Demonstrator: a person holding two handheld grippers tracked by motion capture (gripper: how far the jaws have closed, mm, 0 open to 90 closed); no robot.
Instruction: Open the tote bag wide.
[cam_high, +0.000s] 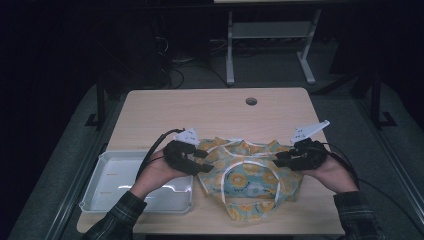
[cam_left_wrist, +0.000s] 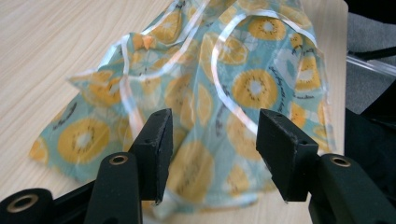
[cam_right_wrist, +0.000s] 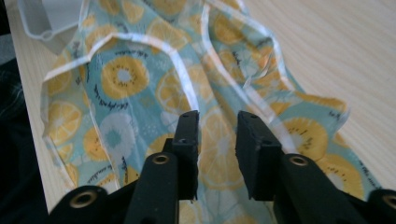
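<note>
Both claws, the left claw (cam_left_wrist: 212, 154) spread wide and the right claw (cam_right_wrist: 217, 151) partly parted, hover released over a fruit-print cloth (cam_high: 248, 175) crumpled on the bench (cam_high: 200, 107) beside a white tray (cam_high: 107, 165).

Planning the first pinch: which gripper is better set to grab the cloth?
Probably the right gripper: its jaws are narrower, already close over the cloth. The left gripper gapes wider.

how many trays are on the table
1: a white plastic rectangular tray sits at the near left of the light wooden table, beside the fruit-print cloth. Its corner also appears in the right gripper view.
</note>
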